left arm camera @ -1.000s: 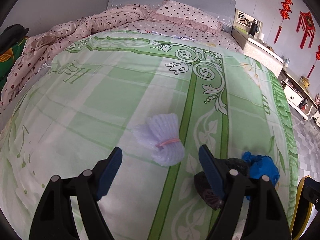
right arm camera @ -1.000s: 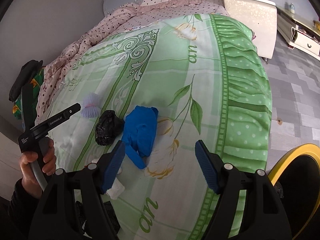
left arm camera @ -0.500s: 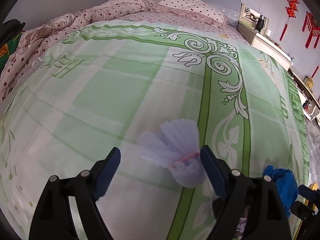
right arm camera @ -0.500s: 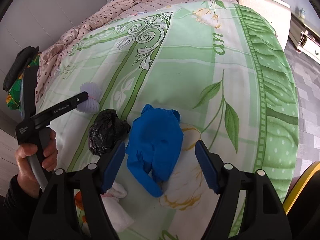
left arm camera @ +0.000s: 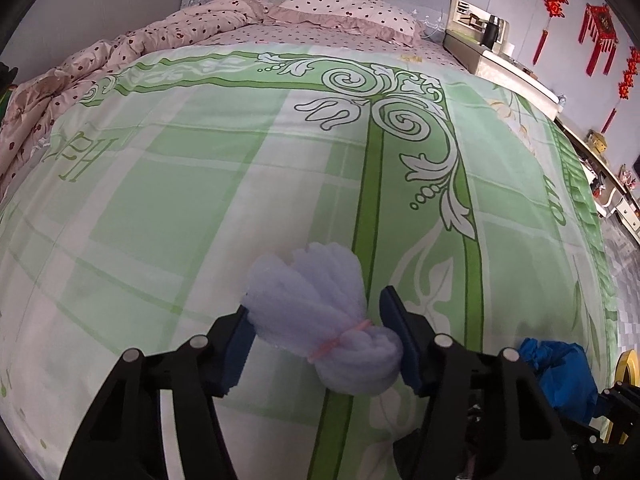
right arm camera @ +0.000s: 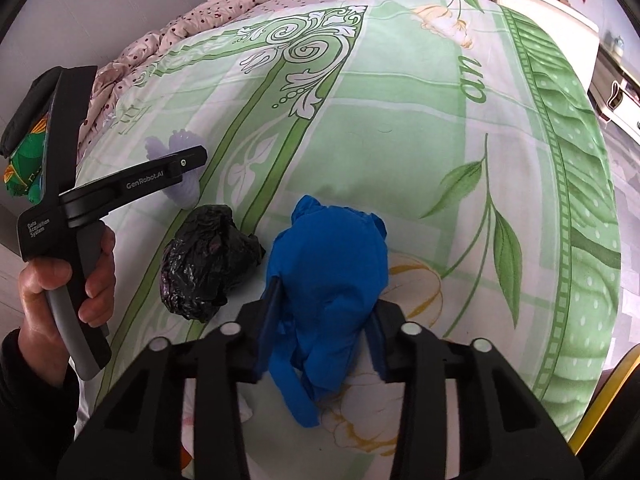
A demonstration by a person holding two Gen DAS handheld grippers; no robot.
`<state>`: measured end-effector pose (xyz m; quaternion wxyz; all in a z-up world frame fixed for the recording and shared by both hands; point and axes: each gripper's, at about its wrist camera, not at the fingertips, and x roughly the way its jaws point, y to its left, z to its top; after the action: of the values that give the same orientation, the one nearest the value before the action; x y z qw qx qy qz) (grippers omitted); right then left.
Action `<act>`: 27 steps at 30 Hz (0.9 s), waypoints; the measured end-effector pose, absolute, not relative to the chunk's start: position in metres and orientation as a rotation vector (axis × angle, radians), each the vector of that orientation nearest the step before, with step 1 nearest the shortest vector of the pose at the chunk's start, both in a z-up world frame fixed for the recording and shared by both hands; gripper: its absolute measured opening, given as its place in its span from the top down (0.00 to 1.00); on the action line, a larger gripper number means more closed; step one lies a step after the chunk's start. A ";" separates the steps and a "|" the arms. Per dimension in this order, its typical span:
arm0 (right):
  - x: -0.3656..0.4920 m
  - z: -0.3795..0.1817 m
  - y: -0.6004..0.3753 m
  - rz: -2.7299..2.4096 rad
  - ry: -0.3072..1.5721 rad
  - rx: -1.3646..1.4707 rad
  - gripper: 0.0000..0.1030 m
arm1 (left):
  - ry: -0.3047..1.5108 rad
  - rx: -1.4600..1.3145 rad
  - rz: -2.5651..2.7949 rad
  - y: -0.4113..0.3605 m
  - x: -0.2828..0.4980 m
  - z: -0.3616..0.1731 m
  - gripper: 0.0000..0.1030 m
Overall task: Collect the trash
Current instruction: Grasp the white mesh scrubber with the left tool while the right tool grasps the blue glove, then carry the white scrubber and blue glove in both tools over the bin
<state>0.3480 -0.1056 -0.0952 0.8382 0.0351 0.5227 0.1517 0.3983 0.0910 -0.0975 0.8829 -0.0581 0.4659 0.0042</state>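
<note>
A pale lilac foam net bundle [left arm camera: 320, 304] tied with a pink band lies on the green bedspread [left arm camera: 200, 200]. My left gripper [left arm camera: 316, 328] is closing on it, and both blue pads touch its sides. In the right wrist view the same bundle [right arm camera: 180, 144] shows behind the left gripper's finger [right arm camera: 160, 178]. A crumpled blue glove [right arm camera: 332, 256] is bunched between the pads of my right gripper [right arm camera: 324, 320], whose jaws are closing on it. Just left of the glove lies a black plastic bag wad [right arm camera: 204, 264].
A person's hand [right arm camera: 92, 276] holds the left gripper's handle at the bed's near left. A pink dotted quilt [left arm camera: 120, 56] and pillow lie at the head end. A white nightstand [left arm camera: 508, 72] stands right of the bed. A yellow rim [right arm camera: 612, 396] shows at the lower right.
Both grippers came down and forward onto the bed. The left jaws narrowed around the foam net bundle, and the right jaws closed in on the blue glove, bunching it up.
</note>
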 end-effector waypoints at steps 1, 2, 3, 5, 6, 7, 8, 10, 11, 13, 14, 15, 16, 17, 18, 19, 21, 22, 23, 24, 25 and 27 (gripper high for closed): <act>0.347 -0.095 -0.106 0.322 1.103 0.080 0.74 | 0.967 -0.128 0.005 0.092 0.398 -0.097 0.48; 0.347 -0.095 -0.106 0.322 1.099 0.084 0.76 | 0.965 -0.137 0.001 0.093 0.397 -0.096 0.51; 0.346 -0.095 -0.107 0.322 1.097 0.088 0.78 | 0.965 -0.143 -0.003 0.093 0.397 -0.095 0.53; 0.345 -0.093 -0.108 0.325 1.094 0.093 0.81 | 0.963 -0.142 -0.001 0.094 0.396 -0.094 0.56; 0.345 -0.093 -0.108 0.326 1.093 0.093 0.83 | 0.963 -0.140 -0.002 0.094 0.395 -0.094 0.60; 0.344 -0.091 -0.108 0.326 1.091 0.092 0.84 | 0.965 -0.140 -0.003 0.094 0.394 -0.093 0.63; 0.343 -0.090 -0.108 0.327 1.089 0.092 0.85 | 0.968 -0.143 -0.004 0.094 0.393 -0.092 0.64; 0.341 -0.087 -0.109 0.330 1.087 0.099 0.86 | 0.967 -0.142 0.001 0.095 0.391 -0.090 0.65; 0.338 -0.086 -0.111 0.329 1.086 0.103 0.86 | 0.965 -0.139 0.006 0.095 0.390 -0.089 0.65; 0.335 -0.082 -0.114 0.329 1.082 0.111 0.86 | 0.965 -0.143 0.006 0.096 0.387 -0.088 0.66; 0.333 -0.080 -0.115 0.328 1.080 0.116 0.86 | 0.965 -0.145 0.005 0.096 0.386 -0.087 0.66; 0.331 -0.078 -0.117 0.328 1.079 0.120 0.86 | 0.964 -0.145 0.007 0.097 0.385 -0.086 0.66; 0.329 -0.076 -0.119 0.329 1.077 0.123 0.86 | 0.962 -0.147 0.008 0.097 0.383 -0.085 0.66; 0.326 -0.073 -0.121 0.329 1.074 0.126 0.86 | 0.959 -0.151 0.010 0.098 0.382 -0.083 0.66; 0.324 -0.070 -0.124 0.329 1.070 0.129 0.86 | 0.956 -0.156 0.009 0.099 0.379 -0.081 0.67; 0.321 -0.067 -0.127 0.328 1.065 0.132 0.86 | 0.950 -0.162 0.006 0.100 0.377 -0.077 0.66; 0.315 -0.059 -0.132 0.327 1.053 0.138 0.86 | 0.940 -0.168 0.003 0.101 0.371 -0.071 0.67; 0.311 -0.055 -0.135 0.328 1.049 0.144 0.86 | 0.934 -0.173 -0.002 0.101 0.367 -0.067 0.67; 0.308 -0.052 -0.138 0.329 1.045 0.150 0.86 | 0.929 -0.175 -0.007 0.101 0.363 -0.064 0.67; 0.304 -0.048 -0.141 0.330 1.041 0.155 0.86 | 0.924 -0.177 -0.014 0.101 0.358 -0.060 0.67; 0.300 -0.044 -0.144 0.329 1.035 0.159 0.86 | 0.918 -0.179 -0.021 0.100 0.354 -0.056 0.67; 0.292 -0.037 -0.150 0.326 1.024 0.165 0.86 | 0.907 -0.184 -0.035 0.100 0.344 -0.047 0.67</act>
<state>0.2920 -0.1497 -0.0368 0.8559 0.0784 0.4871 0.1549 0.3437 0.0995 -0.0470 0.8947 -0.0890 0.4375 -0.0171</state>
